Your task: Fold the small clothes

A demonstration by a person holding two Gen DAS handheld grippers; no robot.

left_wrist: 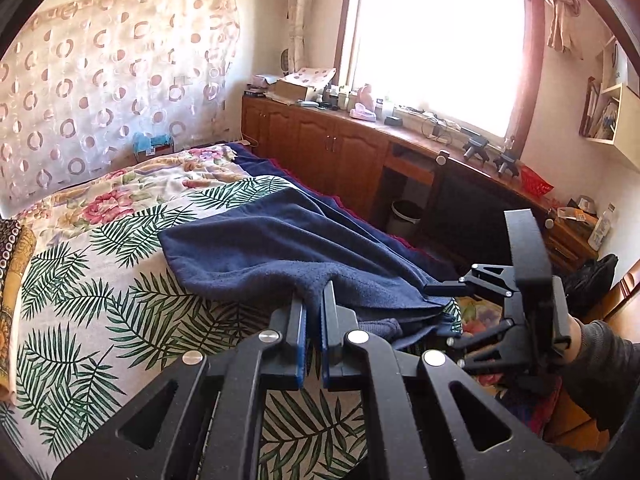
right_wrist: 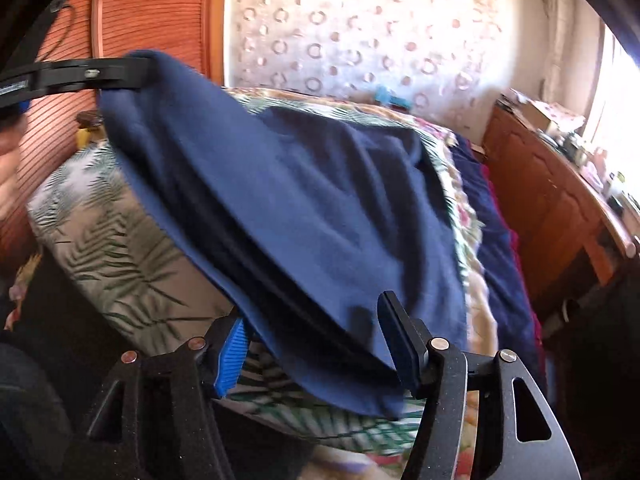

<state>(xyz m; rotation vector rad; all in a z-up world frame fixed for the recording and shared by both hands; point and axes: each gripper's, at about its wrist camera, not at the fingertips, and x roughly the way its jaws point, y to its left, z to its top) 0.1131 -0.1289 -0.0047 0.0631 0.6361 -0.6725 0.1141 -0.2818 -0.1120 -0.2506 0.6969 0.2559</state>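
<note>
Bed [left_wrist: 80, 304] fills the left of the left wrist view: palm-leaf print sheet, flat and smooth; beyond it a rose-patterned quilt [left_wrist: 132, 192], slightly rumpled. Sheer curtain [left_wrist: 100, 92] with ring motifs hangs across the wall behind.

Navy garment [left_wrist: 280, 248], soft fleece-like nap, lies mid-bed toward the near edge, one end lifted into a peak. Left hand-held gripper [left_wrist: 314, 300] is clenched on that peak, black fingers with blue pads pinched tight on the cloth. In the right wrist view the same garment [right_wrist: 300, 208] drapes in a broad slanting sheet from the left hand-held gripper [right_wrist: 132, 68], upper left, down to the near corner of the bed.

Right of the bed: warm brown wooden cabinets [left_wrist: 320, 148] under a bright window [left_wrist: 436, 40], the top cluttered with boxes and bottles. A small bin [left_wrist: 406, 216] stands on the floor below.

Far right, the right hand-held gripper [left_wrist: 440, 312] sits at the garment's lower hem, held in a dark sleeve [left_wrist: 600, 364]. In its own view the right hand-held gripper [right_wrist: 316, 340] stands released, jaws wide apart, the garment's folded edge passing between them without being pinched; picture blurred there
</note>
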